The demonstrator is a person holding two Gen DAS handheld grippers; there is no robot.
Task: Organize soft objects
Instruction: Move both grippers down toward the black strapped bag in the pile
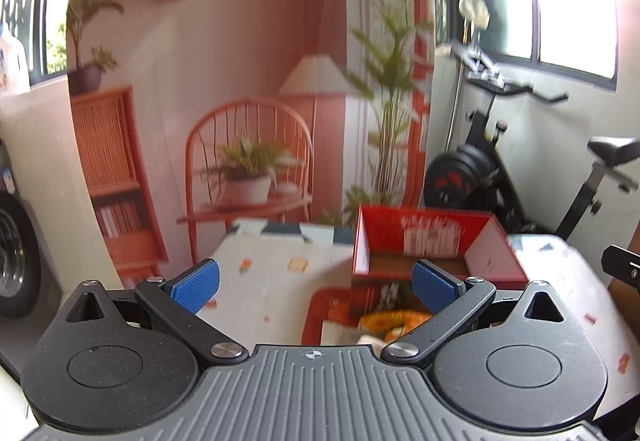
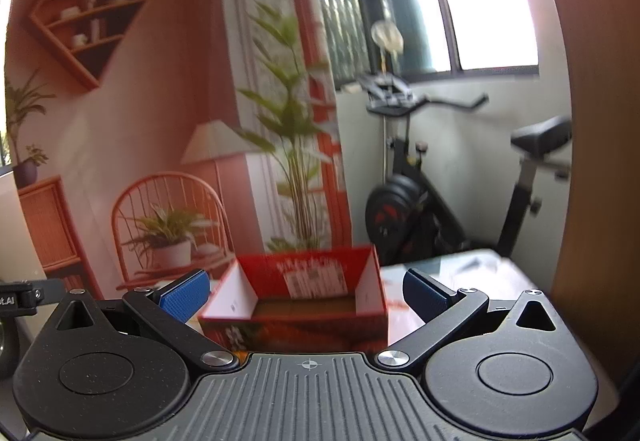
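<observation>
A red cardboard box (image 1: 424, 241) with an open top stands on a white patterned table (image 1: 272, 281); its inside looks bare. In front of it, low in the left wrist view, lie an orange and yellow soft object (image 1: 394, 319) and a red tray-like edge (image 1: 314, 315), partly hidden by my gripper body. My left gripper (image 1: 316, 283) hangs open above the table, nothing between its blue pads. In the right wrist view the same box (image 2: 304, 295) sits straight ahead. My right gripper (image 2: 304, 291) is open and holds nothing, pads either side of the box in the picture.
A printed backdrop (image 1: 240, 81) of a room with chair, plants and shelves hangs behind the table. An exercise bike (image 2: 440, 193) stands at the right under a window. A wooden panel (image 2: 592, 161) rises at the far right. The other gripper's tip (image 1: 622, 265) shows at the right edge.
</observation>
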